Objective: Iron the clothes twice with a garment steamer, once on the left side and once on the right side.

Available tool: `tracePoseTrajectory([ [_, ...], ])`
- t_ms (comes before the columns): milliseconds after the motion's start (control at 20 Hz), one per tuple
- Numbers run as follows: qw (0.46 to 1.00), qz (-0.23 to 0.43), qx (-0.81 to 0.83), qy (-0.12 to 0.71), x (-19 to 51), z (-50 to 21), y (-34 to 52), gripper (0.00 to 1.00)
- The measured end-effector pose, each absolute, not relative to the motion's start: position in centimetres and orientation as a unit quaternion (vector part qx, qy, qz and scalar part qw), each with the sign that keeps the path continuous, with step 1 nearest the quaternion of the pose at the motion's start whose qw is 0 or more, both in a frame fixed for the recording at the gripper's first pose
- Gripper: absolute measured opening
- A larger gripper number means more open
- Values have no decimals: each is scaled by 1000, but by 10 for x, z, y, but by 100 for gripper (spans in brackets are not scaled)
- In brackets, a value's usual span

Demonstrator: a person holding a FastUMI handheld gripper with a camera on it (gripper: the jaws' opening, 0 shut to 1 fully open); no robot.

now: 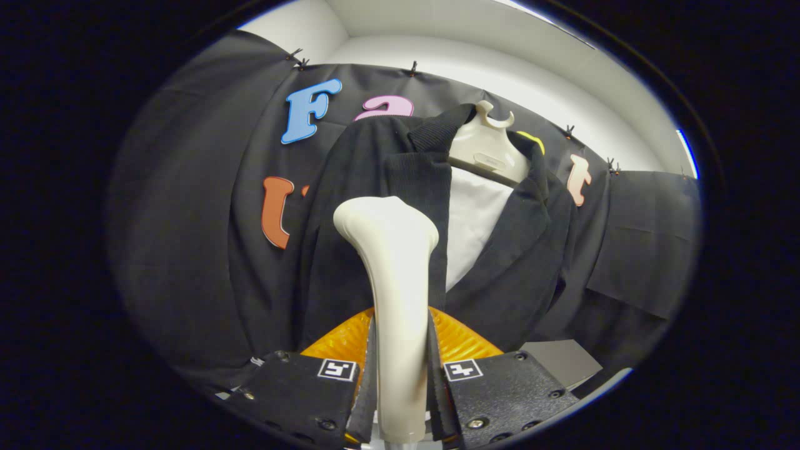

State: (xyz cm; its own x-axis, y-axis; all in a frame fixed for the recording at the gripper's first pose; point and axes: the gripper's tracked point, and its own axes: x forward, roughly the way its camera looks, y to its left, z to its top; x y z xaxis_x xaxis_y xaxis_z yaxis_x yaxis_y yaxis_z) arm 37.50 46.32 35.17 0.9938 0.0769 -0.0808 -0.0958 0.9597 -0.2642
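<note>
Steamer held against the hanging jacket.

The cream garment steamer (394,294) stands upright between the fingers of the gripper (400,381), both pressing its handle, its head resting on the left front panel of the black jacket (375,187). The jacket hangs on a cream hanger (487,147), whose small label is too small to read. Square black-and-white markers (337,369) sit on the fingers.
</note>
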Motion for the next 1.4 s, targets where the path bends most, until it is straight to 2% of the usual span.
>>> tracePoseTrajectory([
  [1400,977,57,-134,158,356,182,463,38],
])
